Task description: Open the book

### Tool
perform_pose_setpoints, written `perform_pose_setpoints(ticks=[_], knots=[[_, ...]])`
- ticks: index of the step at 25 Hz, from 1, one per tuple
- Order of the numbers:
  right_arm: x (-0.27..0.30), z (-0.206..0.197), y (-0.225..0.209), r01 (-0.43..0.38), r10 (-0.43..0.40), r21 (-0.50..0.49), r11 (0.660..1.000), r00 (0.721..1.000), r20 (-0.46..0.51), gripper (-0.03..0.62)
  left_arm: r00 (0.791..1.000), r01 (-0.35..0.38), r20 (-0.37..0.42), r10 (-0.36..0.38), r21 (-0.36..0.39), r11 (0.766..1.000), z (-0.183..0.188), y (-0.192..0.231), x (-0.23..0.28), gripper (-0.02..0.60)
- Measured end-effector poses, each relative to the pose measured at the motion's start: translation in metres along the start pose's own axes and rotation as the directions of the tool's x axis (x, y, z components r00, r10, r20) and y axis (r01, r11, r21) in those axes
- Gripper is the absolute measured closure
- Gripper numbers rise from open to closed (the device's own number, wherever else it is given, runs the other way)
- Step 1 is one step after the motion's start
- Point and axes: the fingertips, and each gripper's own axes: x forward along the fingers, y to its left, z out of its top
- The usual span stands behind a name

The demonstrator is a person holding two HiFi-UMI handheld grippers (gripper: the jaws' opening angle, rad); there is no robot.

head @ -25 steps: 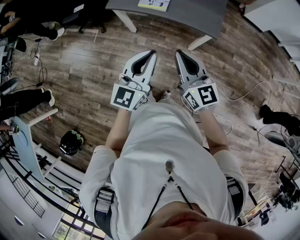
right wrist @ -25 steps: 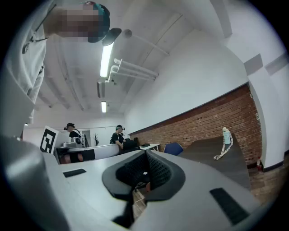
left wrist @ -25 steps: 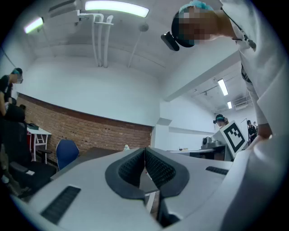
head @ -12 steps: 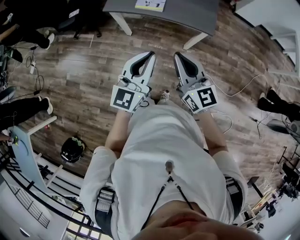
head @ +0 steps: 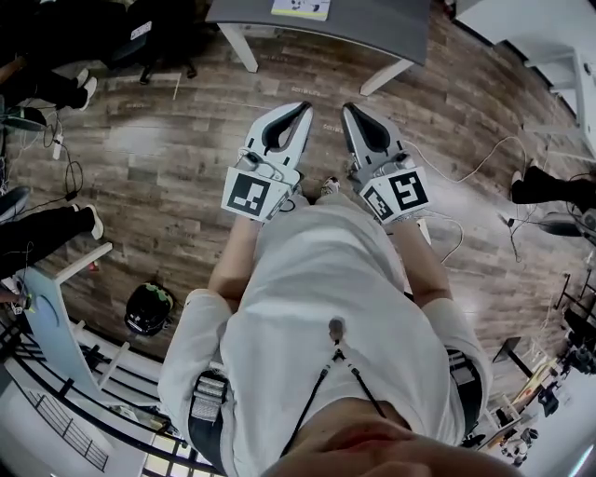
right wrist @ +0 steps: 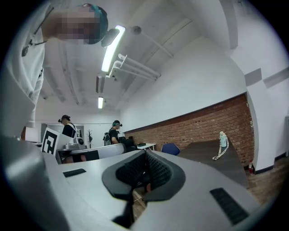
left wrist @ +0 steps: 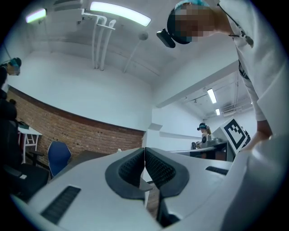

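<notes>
Holding the left gripper [head: 303, 106] and right gripper [head: 346, 108] closed and empty, well short of the table [head: 372, 28] on which the book [head: 301, 8] lies, better first to come close, then to lift the cover edge gently.

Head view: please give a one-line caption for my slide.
Person holds left hand-held gripper and right hand-held gripper, both shut and empty, out toward a grey table bearing the book.
</notes>
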Motion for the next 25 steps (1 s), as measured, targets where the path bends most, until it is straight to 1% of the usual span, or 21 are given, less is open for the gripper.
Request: perform_pose_setpoints(ticks=[5,8,10,13,18,25], knots=[[0.008,0.000,0.029,0.012,-0.011,-0.026,1.000,1.000,0.019,0.557,1.000,0.007,0.007,-0.007,0.005,1.000,0.005,0.012,-0.029,0.558],[0.019,0.003,0.046,-0.012,0.012,-0.024,1.000,1.000,0.025,0.557,1.000,0.009,0.005,-0.009,-0.009,1.000,0.009,0.024,-0.044,0.558],[0.024,0.005,0.054,-0.027,0.027,-0.022,0.999,0.999,0.028,0.557,1.000,0.004,0.006,-0.004,-0.009,1.000,0.012,0.032,-0.052,0.558],[0.027,0.009,0.060,-0.011,0.012,-0.025,1.000,0.999,0.043,0.557,1.000,-0.012,0.015,0.013,-0.006,1.000,0.016,0.044,-0.061,0.558],[0.028,0.011,0.048,0.016,-0.014,-0.026,1.000,0.998,0.067,0.557,0.999,-0.024,0.028,0.025,-0.022,0.999,0.012,0.052,-0.055,0.558],[0.059,0.012,0.023,-0.006,0.007,-0.022,1.000,0.998,0.057,0.557,1.000,-0.026,0.004,0.026,0.001,1.000,0.007,0.068,-0.024,0.558]])
